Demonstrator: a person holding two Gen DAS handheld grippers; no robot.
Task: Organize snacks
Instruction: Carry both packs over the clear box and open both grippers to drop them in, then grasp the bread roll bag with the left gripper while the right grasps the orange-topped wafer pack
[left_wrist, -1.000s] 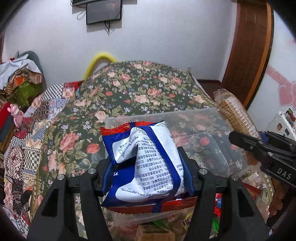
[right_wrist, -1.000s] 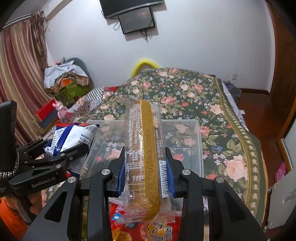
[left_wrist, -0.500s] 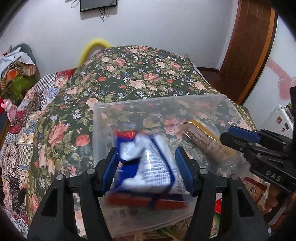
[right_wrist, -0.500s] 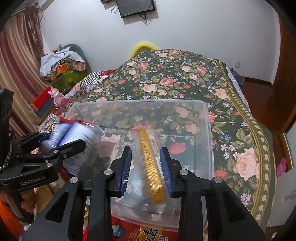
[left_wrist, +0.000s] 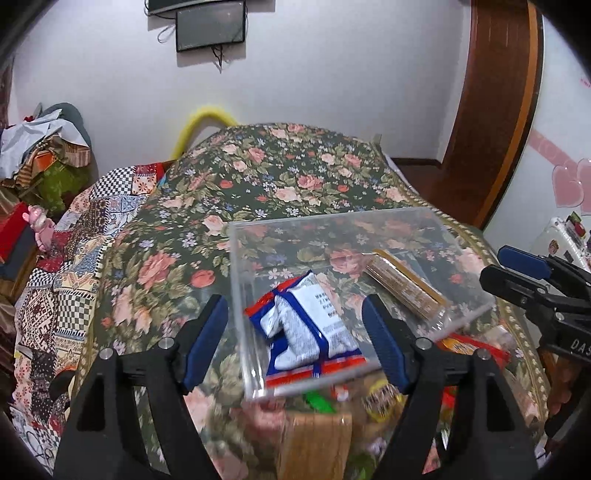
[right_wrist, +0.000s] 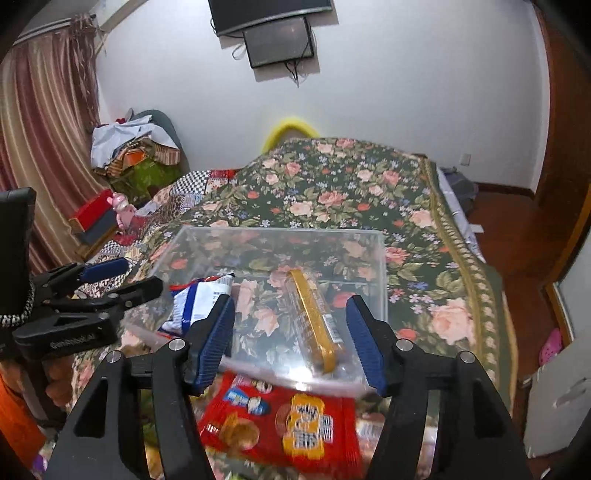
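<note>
A clear plastic bin (left_wrist: 236, 280) stands on the floral bedspread; it also shows in the right wrist view (right_wrist: 382, 266). Inside it lie a blue, white and red snack bag (left_wrist: 306, 328) on the left and a long cracker pack with a gold strip (left_wrist: 402, 284) on the right. Both show in the right wrist view, the bag (right_wrist: 199, 299) and the cracker pack (right_wrist: 314, 317). My left gripper (left_wrist: 295, 339) is open and empty, above the bin's near edge. My right gripper (right_wrist: 290, 339) is open and empty, just behind the cracker pack.
Loose snacks lie in front of the bin: a red packet (right_wrist: 280, 421), a brown box (left_wrist: 314, 443) and a yellow-wrapped item (left_wrist: 380, 402). The floral bedspread (left_wrist: 288, 184) stretches behind. Piled clothes (right_wrist: 129, 147) sit at far left. A white appliance (left_wrist: 565, 236) stands at right.
Both grippers lowered their snacks into the bin, opened and let go. The blue bag and the cracker pack now lie in the bin, and both grippers have drawn back.
</note>
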